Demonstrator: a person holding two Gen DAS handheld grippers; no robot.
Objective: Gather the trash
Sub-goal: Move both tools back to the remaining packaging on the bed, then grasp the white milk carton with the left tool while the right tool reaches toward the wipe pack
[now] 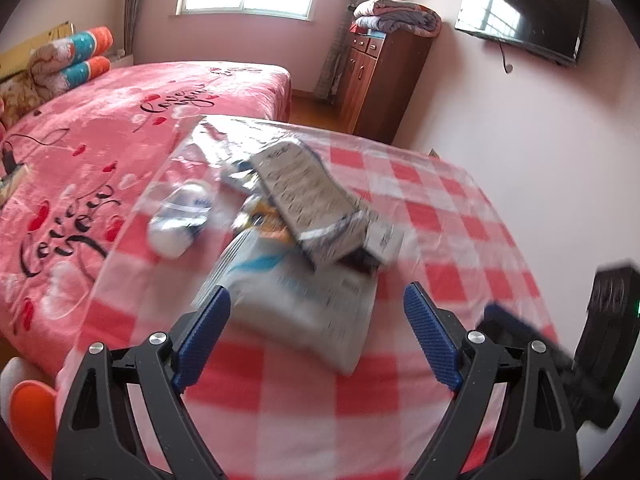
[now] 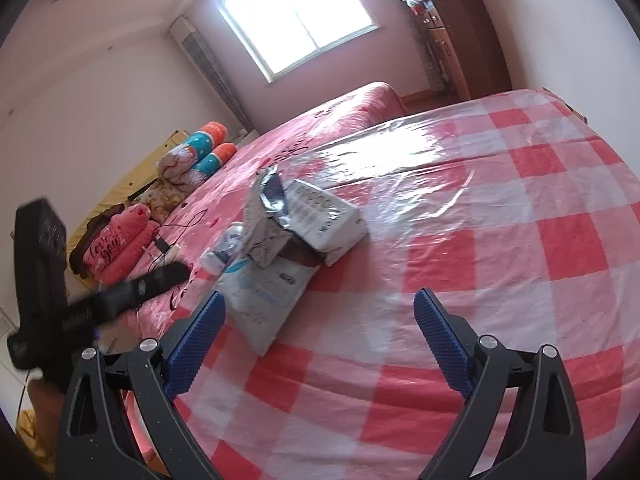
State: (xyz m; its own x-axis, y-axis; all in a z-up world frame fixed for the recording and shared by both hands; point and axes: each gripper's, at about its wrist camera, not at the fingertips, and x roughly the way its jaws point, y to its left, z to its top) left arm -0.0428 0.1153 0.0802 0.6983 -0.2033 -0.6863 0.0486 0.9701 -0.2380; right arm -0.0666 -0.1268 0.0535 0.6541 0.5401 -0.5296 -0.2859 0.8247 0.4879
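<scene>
both my tongs, left [image 1: 316,304] and right [image 2: 320,312], gape wide, empty; the white wrapper [image 1: 296,296] at twelve o'clock looks light, crinkly, so i'd pinch its near edge.

Red-and-white checked tablecloth [image 1: 440,216], pink bedspread [image 1: 100,128], seemingly white-and-blue packet [image 1: 288,300], blurred

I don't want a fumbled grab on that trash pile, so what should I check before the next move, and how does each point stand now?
1. Left hand-held gripper open and empty: ok.
2. Right hand-held gripper open and empty: ok.
3. White flat packet nearest the left fingers, not yet between them: ok.
4. Grey wrapper overlaps that packet: not ok.
5. Small bottle lies apart from the pile: ok.
6. A bin or bag for the trash in view: cannot tell.
</scene>
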